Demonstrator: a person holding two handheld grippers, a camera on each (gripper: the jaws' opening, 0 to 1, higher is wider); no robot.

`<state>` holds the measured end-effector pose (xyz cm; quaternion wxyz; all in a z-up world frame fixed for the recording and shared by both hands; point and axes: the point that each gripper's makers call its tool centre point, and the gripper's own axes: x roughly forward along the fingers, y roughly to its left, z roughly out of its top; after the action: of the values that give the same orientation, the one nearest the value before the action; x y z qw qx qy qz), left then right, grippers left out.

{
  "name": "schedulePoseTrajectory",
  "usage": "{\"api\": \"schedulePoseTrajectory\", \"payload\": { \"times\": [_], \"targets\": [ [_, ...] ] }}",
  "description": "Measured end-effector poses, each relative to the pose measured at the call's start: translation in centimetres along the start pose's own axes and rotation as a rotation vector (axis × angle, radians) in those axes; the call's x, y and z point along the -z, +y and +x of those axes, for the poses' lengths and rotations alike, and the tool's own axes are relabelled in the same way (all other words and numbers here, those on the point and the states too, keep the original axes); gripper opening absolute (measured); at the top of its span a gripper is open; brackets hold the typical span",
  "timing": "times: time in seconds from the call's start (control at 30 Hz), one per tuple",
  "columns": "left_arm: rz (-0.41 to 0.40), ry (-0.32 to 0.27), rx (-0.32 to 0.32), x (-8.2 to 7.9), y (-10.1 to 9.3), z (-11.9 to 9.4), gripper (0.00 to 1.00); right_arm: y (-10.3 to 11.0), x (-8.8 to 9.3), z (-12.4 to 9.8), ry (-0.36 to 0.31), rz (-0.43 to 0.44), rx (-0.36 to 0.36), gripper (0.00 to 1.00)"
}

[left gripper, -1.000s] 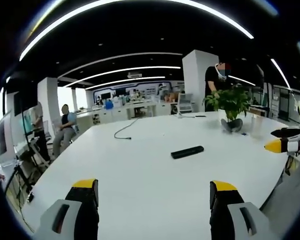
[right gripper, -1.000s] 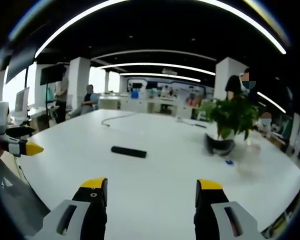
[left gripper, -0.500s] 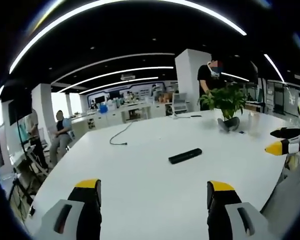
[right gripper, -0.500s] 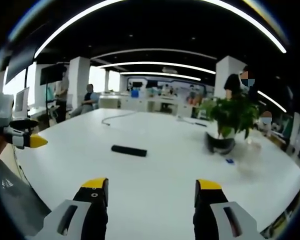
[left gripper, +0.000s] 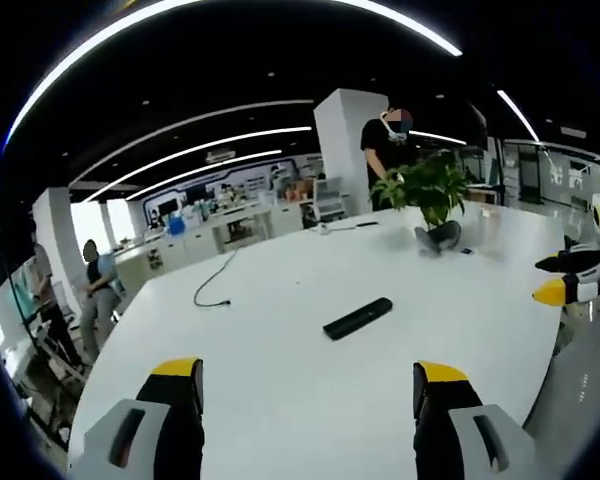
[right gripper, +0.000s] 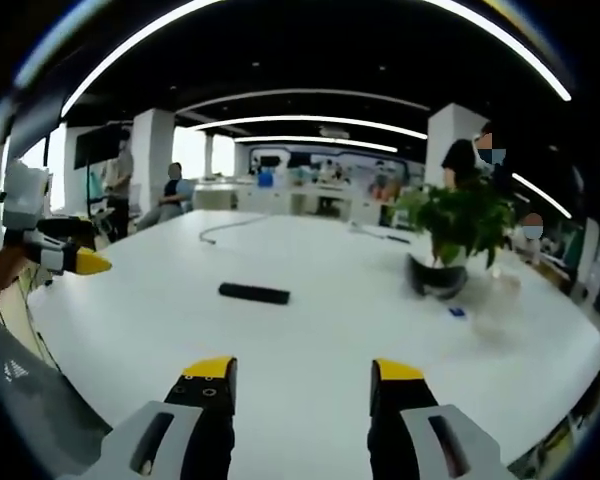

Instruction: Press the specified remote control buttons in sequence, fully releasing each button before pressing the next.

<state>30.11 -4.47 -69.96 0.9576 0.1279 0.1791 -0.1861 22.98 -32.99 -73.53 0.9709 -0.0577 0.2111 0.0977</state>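
A black remote control [left gripper: 358, 317] lies flat near the middle of the white table [left gripper: 280, 350], well ahead of both grippers. My left gripper [left gripper: 305, 375] hangs over the near part of the table, open, with nothing between its yellow-tipped jaws. The right gripper [left gripper: 565, 290] pokes in at the right edge of the left gripper view. In the right gripper view the remote control [right gripper: 253, 292] lies ahead and slightly left. My right gripper [right gripper: 302, 370] is open and empty. The left gripper [right gripper: 65, 258] enters from the left, held by a hand.
A potted plant [right gripper: 458, 222] stands on the table right of the remote, with a small blue item [right gripper: 458, 312] beside it. A dark cable [left gripper: 215, 285] trails across the far left of the table. People stand and sit beyond the table edges.
The right gripper's jaws have drawn a little closer together. The left gripper has shifted slightly inward in the right gripper view. The left gripper view has swung, sliding the scene left; the remote lies unmoved.
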Motion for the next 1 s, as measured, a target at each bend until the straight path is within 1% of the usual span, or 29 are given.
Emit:
{"api": "schedulePoseTrajectory", "payload": {
  "times": [0.07,0.2,0.33,0.43,0.47,0.5,0.53,0.57,0.63,0.7,0.77,0.9,1.0],
  "targets": [
    [0.008,0.008,0.027,-0.5,-0.2,0.8,0.89,0.2,0.1,0.0,0.011,-0.006,-0.006,0.42],
    [0.026,0.013,0.086,-1.4,-0.6,2.5,0.89,0.0,0.4,0.0,0.023,-0.002,-0.001,0.36],
    [0.077,0.047,0.152,-1.9,-1.3,4.9,0.89,-0.1,0.9,0.1,0.052,-0.003,0.008,0.3],
    [0.136,0.06,0.192,-2.2,-1.9,6.6,0.89,0.0,1.2,0.2,0.082,-0.008,0.002,0.19],
    [0.142,0.063,0.197,-2.3,-2.0,6.9,0.88,0.1,1.3,0.2,0.088,-0.009,-0.001,0.14],
    [0.159,0.066,0.209,-2.5,-2.4,7.7,0.88,0.4,1.9,0.2,0.125,-0.008,-0.017,0.09],
    [0.169,0.066,0.222,-2.6,-2.6,8.1,0.88,0.3,2.1,0.3,0.139,-0.017,-0.012,0.05],
    [0.176,0.065,0.227,-2.7,-2.8,8.5,0.88,0.2,2.1,0.3,0.138,-0.022,-0.006,0.03],
    [0.211,0.082,0.252,-2.6,-3.3,9.3,0.87,0.1,2.2,0.3,0.138,-0.022,-0.004,0.04],
    [0.23,0.097,0.263,-2.4,-3.5,10.3,0.85,0.2,2.3,0.3,0.147,-0.018,-0.006,0.02],
    [0.258,0.118,0.296,-2.1,-3.9,11.1,0.84,0.1,2.4,0.3,0.152,-0.025,-0.003,0.01],
    [0.283,0.14,0.322,-1.9,-4.2,12.4,0.84,0.1,2.6,0.3,0.165,-0.024,-0.003,0.0],
    [0.291,0.151,0.356,-1.8,-4.4,13.2,0.84,0.0,2.7,0.2,0.168,-0.022,0.003,0.0]
  ]
}}
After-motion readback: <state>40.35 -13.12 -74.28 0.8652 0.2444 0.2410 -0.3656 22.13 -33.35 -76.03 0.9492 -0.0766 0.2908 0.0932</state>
